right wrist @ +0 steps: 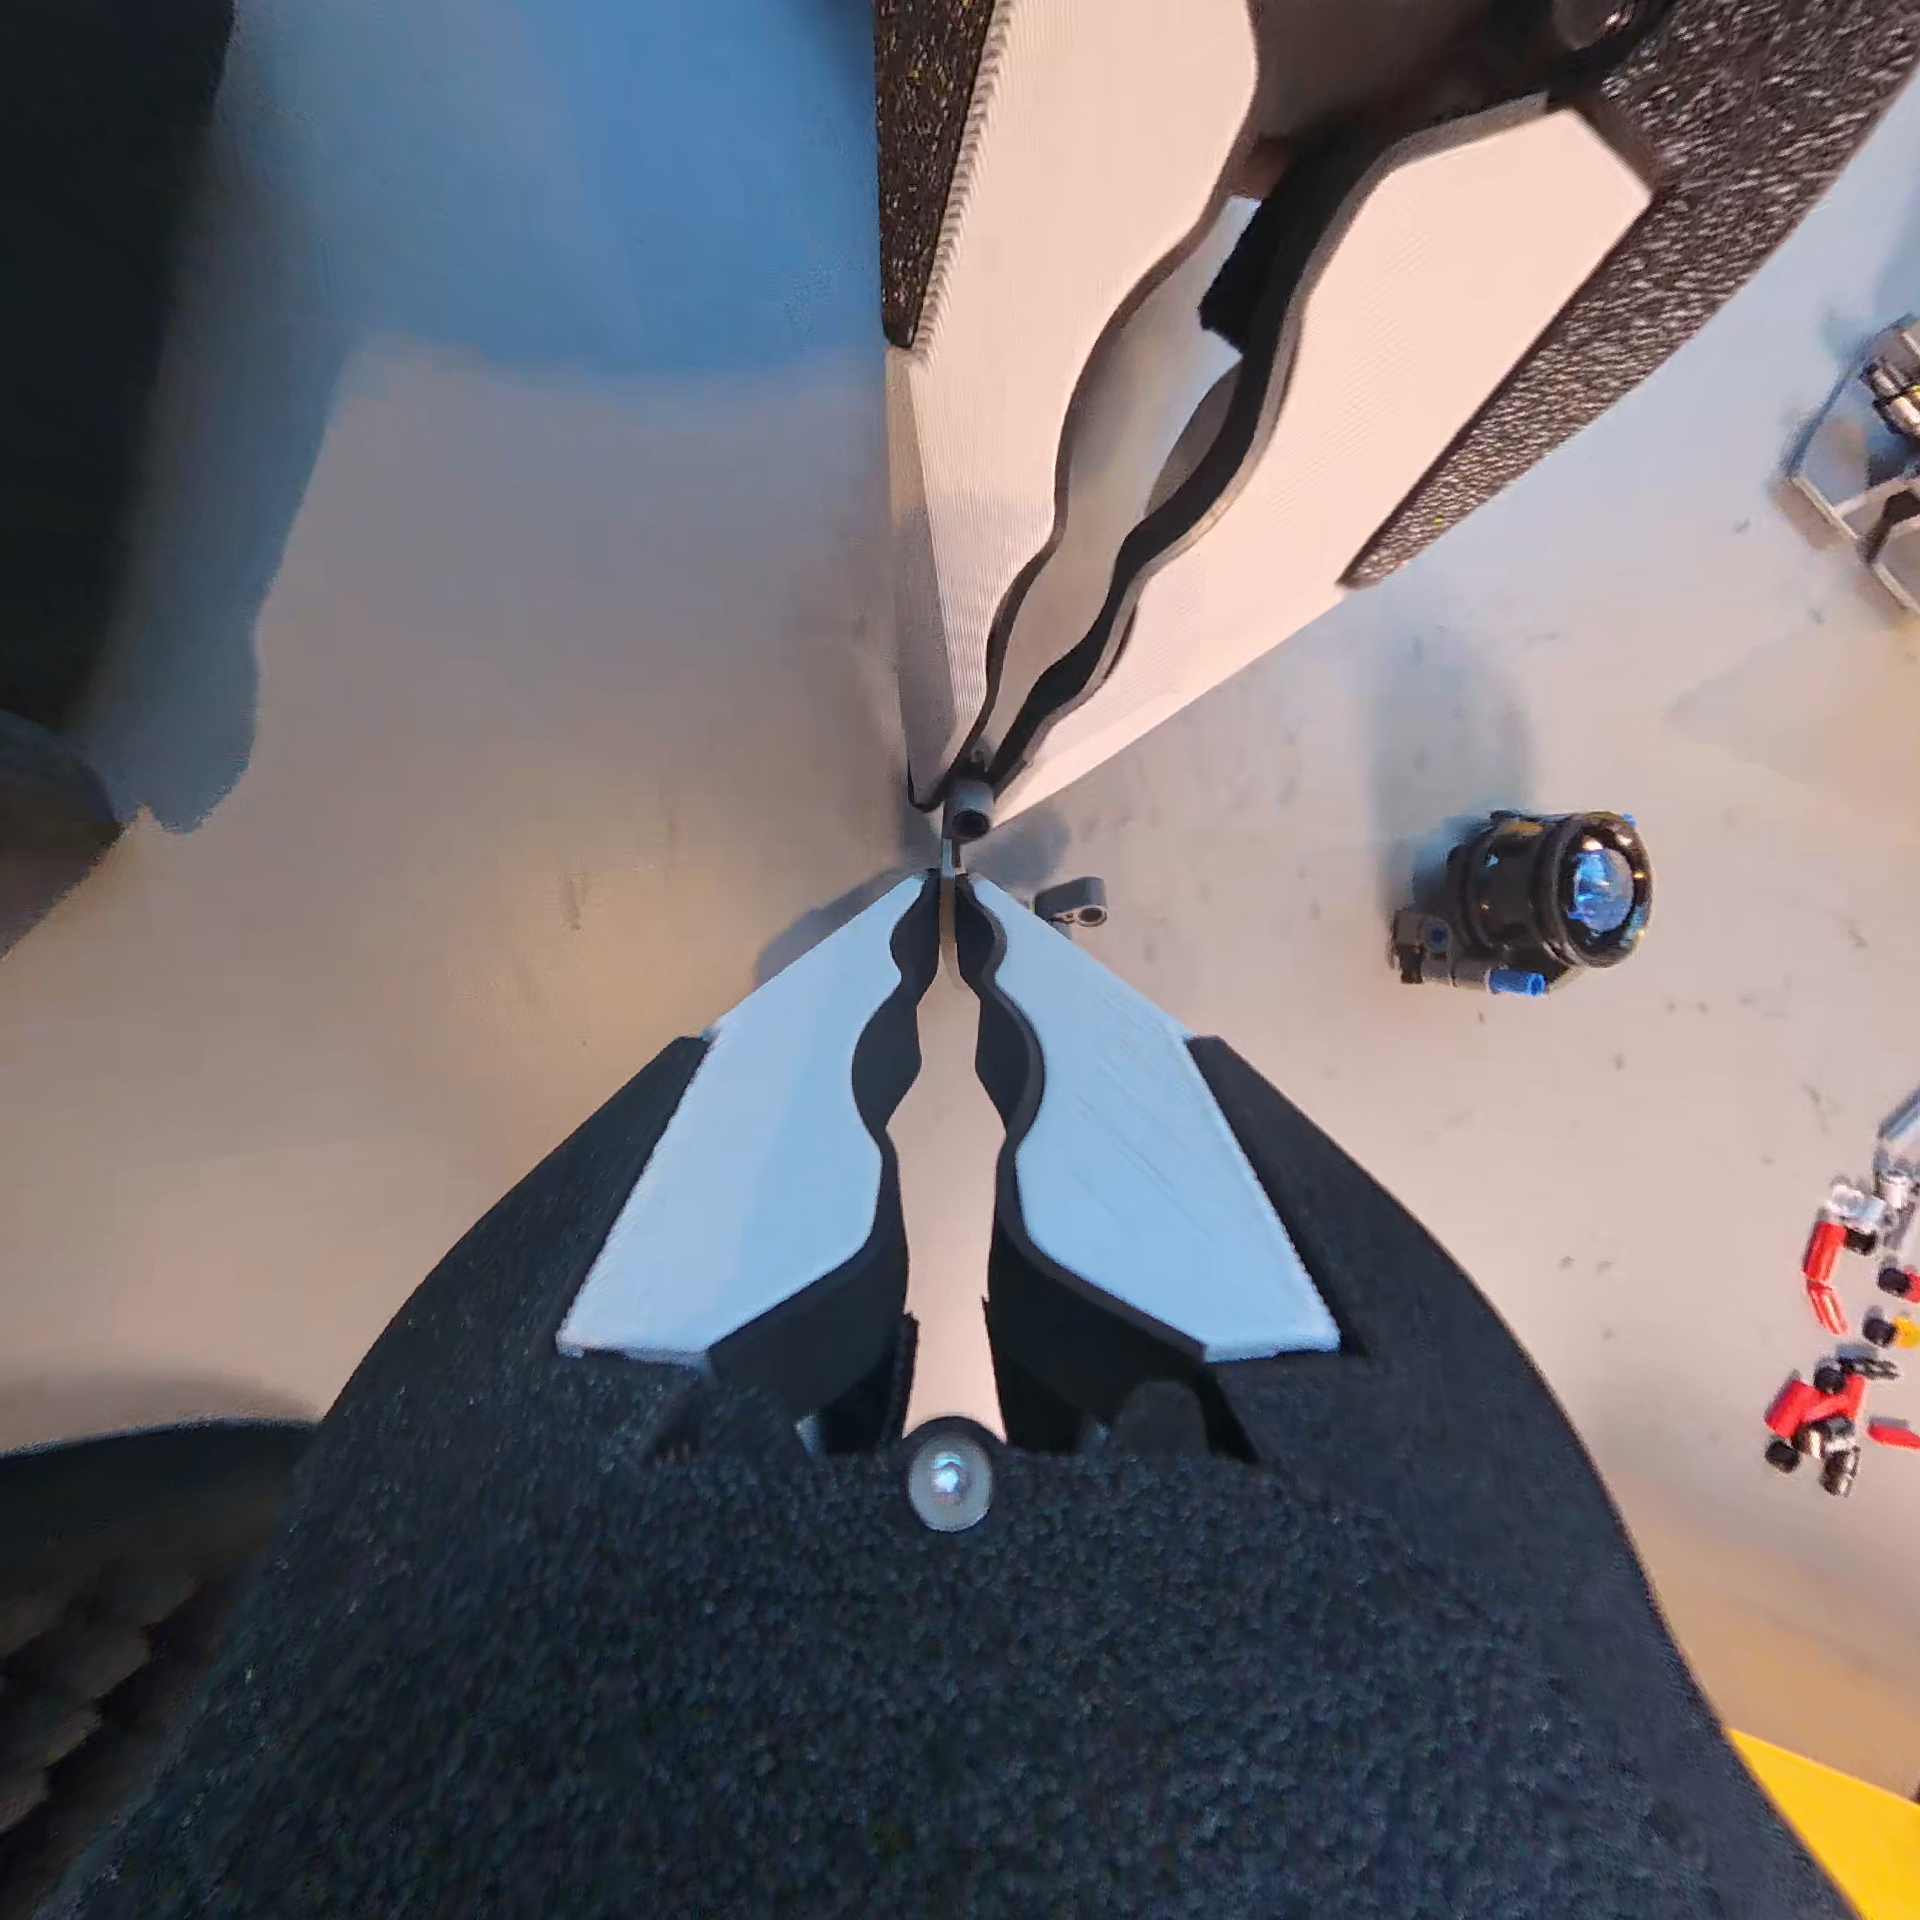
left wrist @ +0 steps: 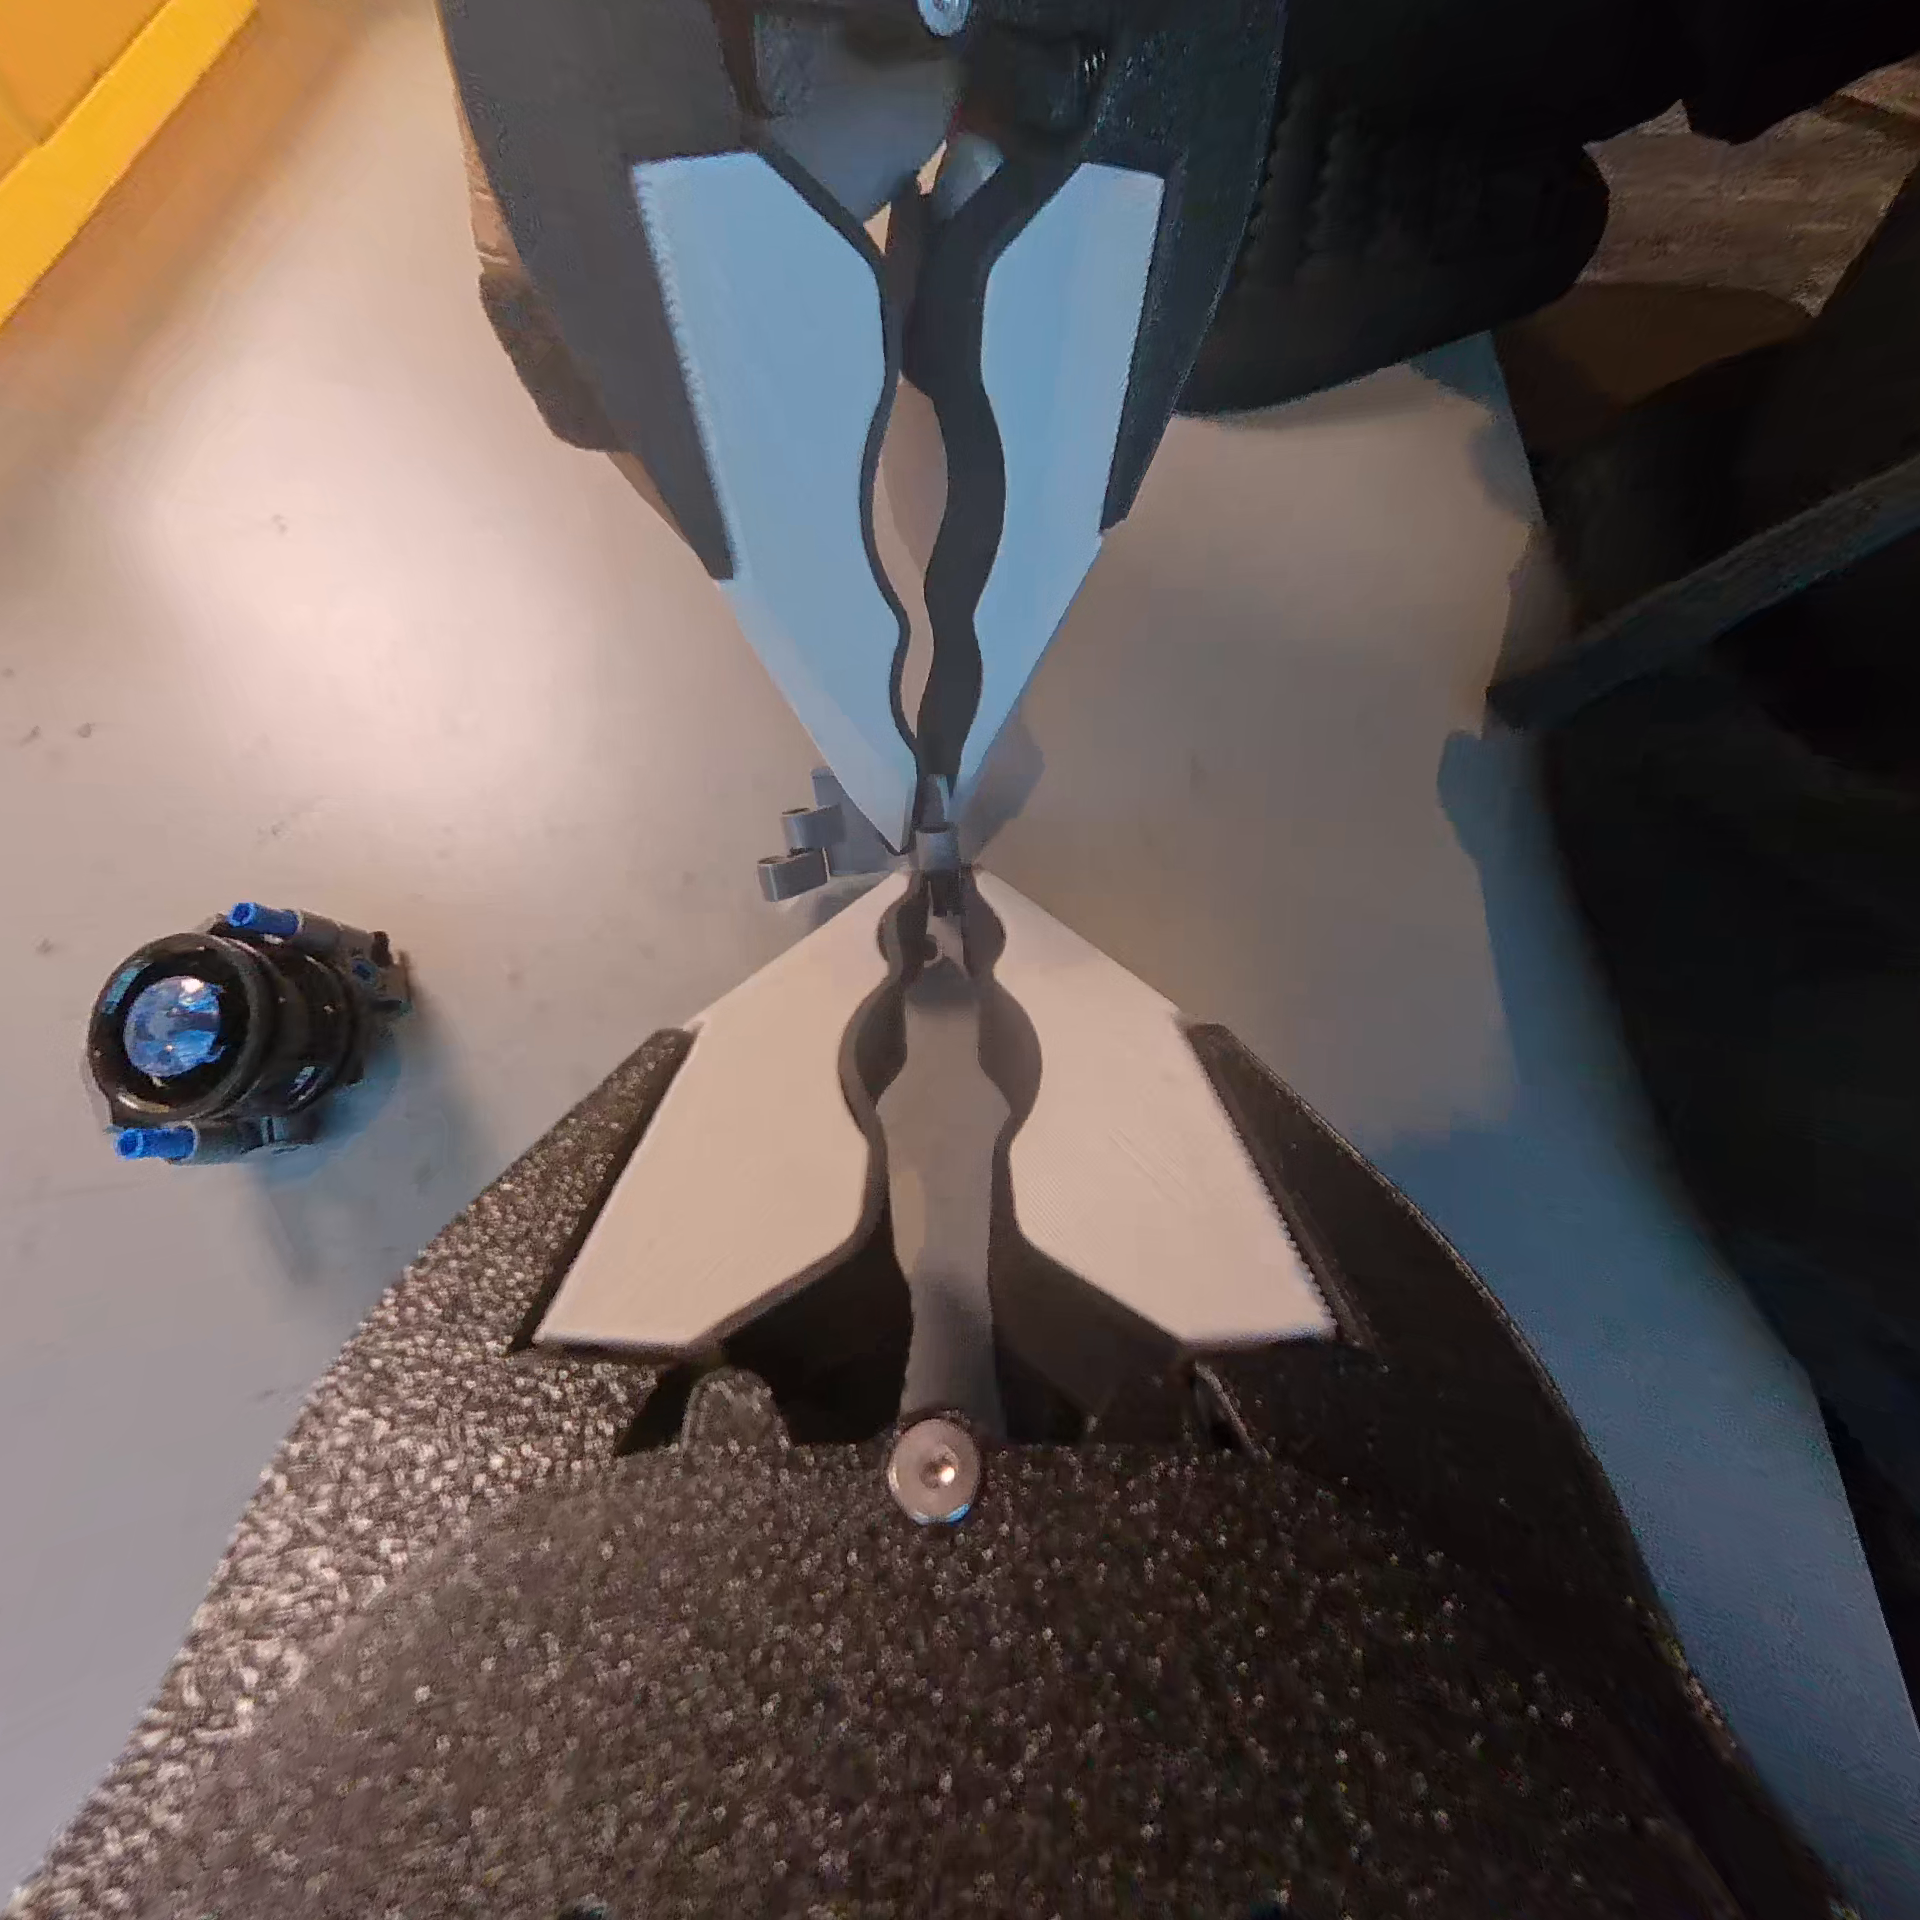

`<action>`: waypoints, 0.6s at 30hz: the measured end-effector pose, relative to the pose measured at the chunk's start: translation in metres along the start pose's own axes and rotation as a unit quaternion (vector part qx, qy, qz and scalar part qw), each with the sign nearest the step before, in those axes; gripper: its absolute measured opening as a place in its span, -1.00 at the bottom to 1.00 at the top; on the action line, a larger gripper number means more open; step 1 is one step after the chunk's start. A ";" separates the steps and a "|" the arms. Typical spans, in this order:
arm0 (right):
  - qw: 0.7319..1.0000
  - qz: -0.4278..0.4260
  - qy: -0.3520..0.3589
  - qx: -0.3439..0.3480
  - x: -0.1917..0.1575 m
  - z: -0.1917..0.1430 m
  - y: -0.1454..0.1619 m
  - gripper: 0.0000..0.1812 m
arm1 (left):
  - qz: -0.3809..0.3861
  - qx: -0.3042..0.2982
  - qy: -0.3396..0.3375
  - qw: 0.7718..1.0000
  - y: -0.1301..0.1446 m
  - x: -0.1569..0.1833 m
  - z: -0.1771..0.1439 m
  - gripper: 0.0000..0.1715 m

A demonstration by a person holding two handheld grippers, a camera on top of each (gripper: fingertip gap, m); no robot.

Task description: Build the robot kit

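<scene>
My two grippers meet tip to tip above a grey table [left wrist: 364, 520]. My left gripper [left wrist: 935, 896] is shut on a small grey connector piece [left wrist: 935, 844]. In the right wrist view it comes in from the top [right wrist: 961, 790] with the tube-shaped connector [right wrist: 971, 819] at its tips. My right gripper [right wrist: 948, 883] is shut on a thin grey pin [right wrist: 948, 858] that sticks out of that connector. It enters the left wrist view from the top [left wrist: 928, 821]. A second small grey piece [left wrist: 800, 847] lies on the table just beside the tips [right wrist: 1081, 899].
A black lens-like assembly with blue pins [left wrist: 229, 1039] lies on the table [right wrist: 1538, 904]. Several red and black small parts [right wrist: 1839, 1371] and a grey frame [right wrist: 1870, 468] sit at the right edge. A yellow thing [left wrist: 104, 135] lies at the table's border. Dark cloth [left wrist: 1766, 727] lies alongside.
</scene>
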State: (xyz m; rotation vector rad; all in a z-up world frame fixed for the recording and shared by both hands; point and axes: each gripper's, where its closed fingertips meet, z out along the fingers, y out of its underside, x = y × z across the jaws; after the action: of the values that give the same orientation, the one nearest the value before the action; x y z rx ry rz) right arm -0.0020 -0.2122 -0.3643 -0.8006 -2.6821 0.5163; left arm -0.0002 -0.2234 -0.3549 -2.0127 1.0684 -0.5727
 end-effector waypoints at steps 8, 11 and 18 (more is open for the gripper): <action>0.965 0.106 0.014 0.241 0.007 -0.027 -0.038 -0.96 | -0.022 0.097 0.041 0.994 -0.016 0.003 -0.023 -0.96; 0.948 0.128 0.030 0.289 0.006 -0.031 -0.042 -0.96 | -0.014 0.107 0.049 0.993 -0.018 0.006 -0.025 -0.96; 0.980 0.147 0.010 0.133 0.007 -0.007 -0.019 -0.98 | 0.004 0.003 0.056 0.998 0.016 0.006 -0.023 -0.81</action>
State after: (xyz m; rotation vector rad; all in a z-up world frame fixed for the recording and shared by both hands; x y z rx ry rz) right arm -0.0143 -0.2212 -0.3486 -1.1186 -2.4159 0.9081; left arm -0.0203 -0.2440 -0.3538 -1.9894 1.1395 -0.6911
